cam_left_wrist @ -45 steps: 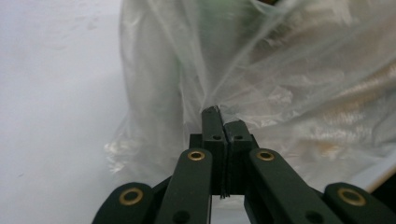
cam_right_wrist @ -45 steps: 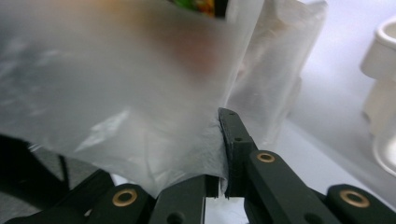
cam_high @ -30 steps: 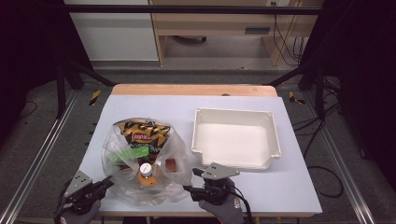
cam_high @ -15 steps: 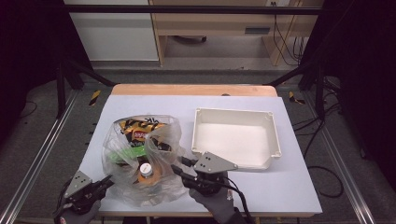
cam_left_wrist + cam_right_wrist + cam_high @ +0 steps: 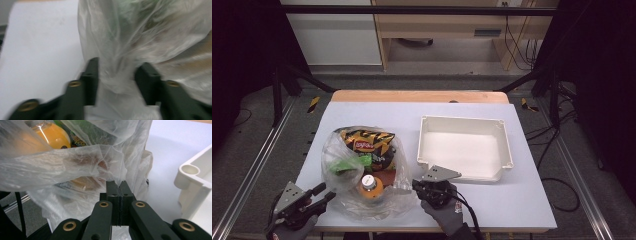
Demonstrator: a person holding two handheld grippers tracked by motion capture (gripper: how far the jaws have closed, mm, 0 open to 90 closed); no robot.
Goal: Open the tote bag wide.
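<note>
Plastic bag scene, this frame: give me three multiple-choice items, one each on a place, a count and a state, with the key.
1. Where does the white tray sit relative to the clear plastic bag?
A. At the bag's right in the high view
B. Under the bag
C. At the bag's left

2. How many orange bottles show inside the bag?
A. None
B. One
C. Three

3. How do the right tongs stand?
A. Wide open above the tray
B. Shut on a fold of the bag
C. Shut on the bottle's cap

Key: 1 A, the tray lies apart from the bag on the white table. 2 B, a single orange bottle lies below the chips packet. 3 B, the right gripper view shows the jaws pressed together with bag film pinched between them.
</note>
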